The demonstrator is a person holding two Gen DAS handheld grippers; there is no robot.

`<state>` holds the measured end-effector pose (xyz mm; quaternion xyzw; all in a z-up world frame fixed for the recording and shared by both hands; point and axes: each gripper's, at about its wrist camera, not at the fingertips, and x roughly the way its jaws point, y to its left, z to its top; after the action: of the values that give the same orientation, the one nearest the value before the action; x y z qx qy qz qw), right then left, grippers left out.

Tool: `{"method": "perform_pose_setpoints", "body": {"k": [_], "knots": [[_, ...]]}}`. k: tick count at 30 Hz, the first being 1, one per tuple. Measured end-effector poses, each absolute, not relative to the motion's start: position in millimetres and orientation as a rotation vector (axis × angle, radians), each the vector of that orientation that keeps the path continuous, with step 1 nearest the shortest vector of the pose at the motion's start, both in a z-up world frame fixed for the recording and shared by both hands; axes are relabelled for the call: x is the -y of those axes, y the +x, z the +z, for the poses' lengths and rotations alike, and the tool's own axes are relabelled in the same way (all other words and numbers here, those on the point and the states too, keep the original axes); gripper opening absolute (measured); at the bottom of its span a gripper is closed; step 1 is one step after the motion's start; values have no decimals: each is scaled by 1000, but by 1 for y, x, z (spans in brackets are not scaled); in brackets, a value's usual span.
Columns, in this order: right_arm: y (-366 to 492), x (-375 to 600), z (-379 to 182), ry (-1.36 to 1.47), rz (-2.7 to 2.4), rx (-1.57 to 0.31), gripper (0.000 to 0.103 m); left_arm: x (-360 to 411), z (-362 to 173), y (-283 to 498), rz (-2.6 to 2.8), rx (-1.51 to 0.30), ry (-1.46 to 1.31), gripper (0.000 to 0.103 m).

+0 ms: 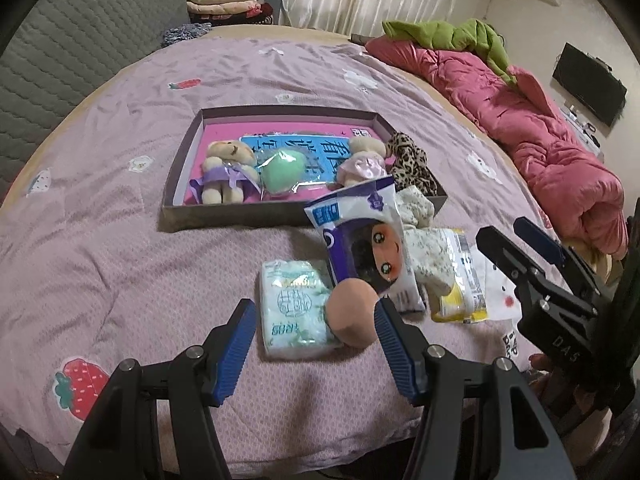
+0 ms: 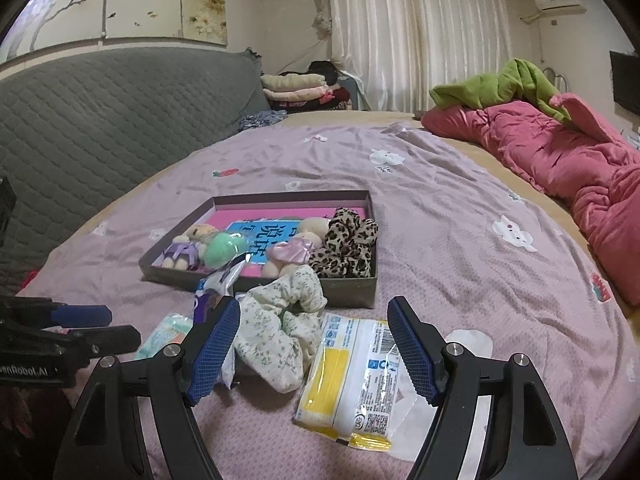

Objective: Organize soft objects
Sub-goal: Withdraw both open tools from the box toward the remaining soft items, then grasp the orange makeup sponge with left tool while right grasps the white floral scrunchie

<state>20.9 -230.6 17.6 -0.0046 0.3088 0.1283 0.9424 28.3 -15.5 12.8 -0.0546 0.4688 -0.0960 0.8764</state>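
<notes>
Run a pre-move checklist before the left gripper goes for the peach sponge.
1. Left gripper open: ok, nothing between the pads.
2. Peach sponge within the jaws: not ok, it sits by the right-hand finger, off centre.
3. Sponge free of neighbours: not ok, it overlaps the tissue pack and the purple packet.
4. Right gripper clear of the sponge: ok, open over the floral scrunchie.
5. Room in the box: ok, pink floor shows at the back.
</notes>
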Motion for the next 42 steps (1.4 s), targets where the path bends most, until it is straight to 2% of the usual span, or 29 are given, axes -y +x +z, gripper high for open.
{"method": "perform_pose_setpoints", "body": {"k": [19, 38, 42], "knots": [[24, 239, 10, 8, 237, -675, 77, 35, 0, 32, -316, -1007, -138, 61], [38, 235, -8, 7, 239, -751, 77, 43, -24, 55, -341, -1054, -167, 50], [40, 229, -14, -10, 271, -772, 77, 41, -25, 58, -338, -1053, -182, 44]]}}
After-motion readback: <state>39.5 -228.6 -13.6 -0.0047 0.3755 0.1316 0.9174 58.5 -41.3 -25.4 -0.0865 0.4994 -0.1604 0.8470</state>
